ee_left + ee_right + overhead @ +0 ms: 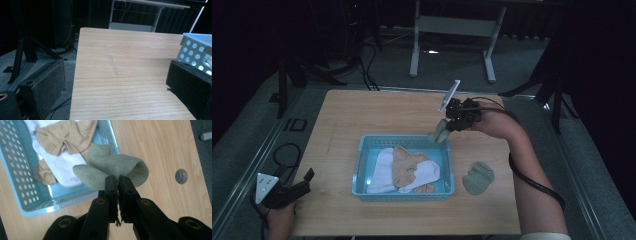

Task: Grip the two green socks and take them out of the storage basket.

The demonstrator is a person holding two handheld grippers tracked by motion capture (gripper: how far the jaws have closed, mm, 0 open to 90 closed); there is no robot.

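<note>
My right gripper point(451, 121) point(117, 178) is shut on a grey-green sock point(110, 168) point(438, 131), which hangs above the far right corner of the light blue basket point(361, 150) point(15, 170). Inside the basket lie white socks point(382, 172) point(66, 165) and tan socks point(404, 162) point(67, 135). A second grey-green sock point(478, 177) rests on the table right of the basket. My left gripper point(299, 186) point(115, 82) stays open at the table's near left corner, with nothing between its wide-set jaws.
The wooden table point(377, 112) point(130, 50) has bare surface left of and behind the basket. A round hole point(181, 175) marks the tabletop near the held sock. Beyond the table stand a white desk frame point(452, 30) and dark stands with cables point(287, 75).
</note>
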